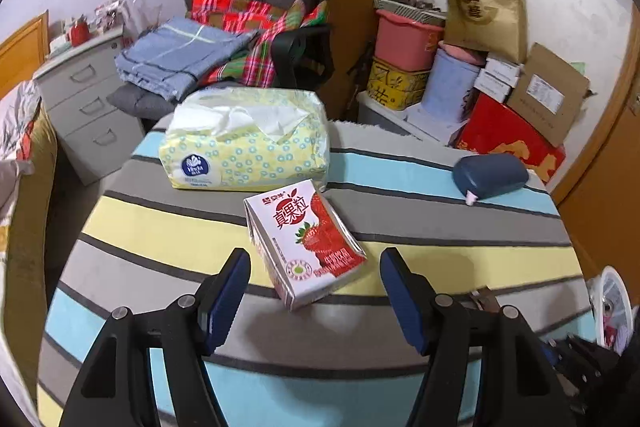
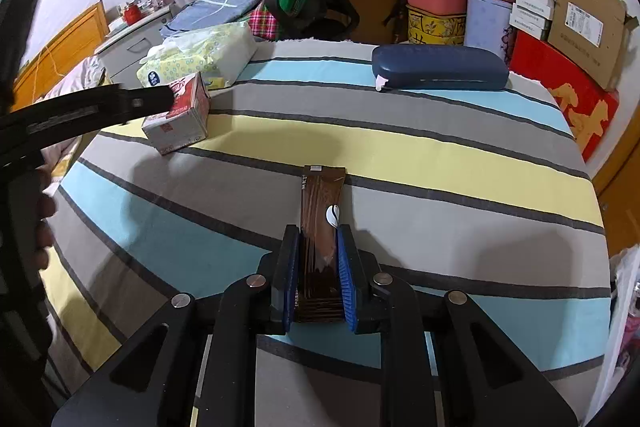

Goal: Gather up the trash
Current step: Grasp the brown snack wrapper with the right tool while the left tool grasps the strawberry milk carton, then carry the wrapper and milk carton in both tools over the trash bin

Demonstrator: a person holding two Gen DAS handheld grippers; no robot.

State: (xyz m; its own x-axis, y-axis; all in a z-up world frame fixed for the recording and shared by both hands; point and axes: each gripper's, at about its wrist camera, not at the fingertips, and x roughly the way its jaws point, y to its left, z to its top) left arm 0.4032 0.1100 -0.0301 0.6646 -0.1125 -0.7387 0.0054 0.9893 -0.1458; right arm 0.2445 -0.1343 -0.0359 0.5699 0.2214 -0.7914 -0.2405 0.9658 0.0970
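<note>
A strawberry drink carton (image 1: 306, 241) lies on its side on the striped tablecloth (image 1: 440, 223). My left gripper (image 1: 314, 259) stands open, its blue pads to either side of the carton's near end without touching it. In the right wrist view the same carton (image 2: 180, 121) lies at the left, with the left gripper's black finger across it. A brown snack wrapper (image 2: 322, 203) lies lengthwise on the cloth, and my right gripper (image 2: 318, 239) is shut on its near end, both pads pressed against it.
A yellow tissue pack (image 1: 246, 141) lies behind the carton. A dark blue glasses case (image 2: 440, 67) rests at the table's far right. A chair with folded blankets (image 1: 188, 59), a grey drawer unit (image 1: 88, 99) and stacked boxes (image 1: 516, 131) stand beyond the table.
</note>
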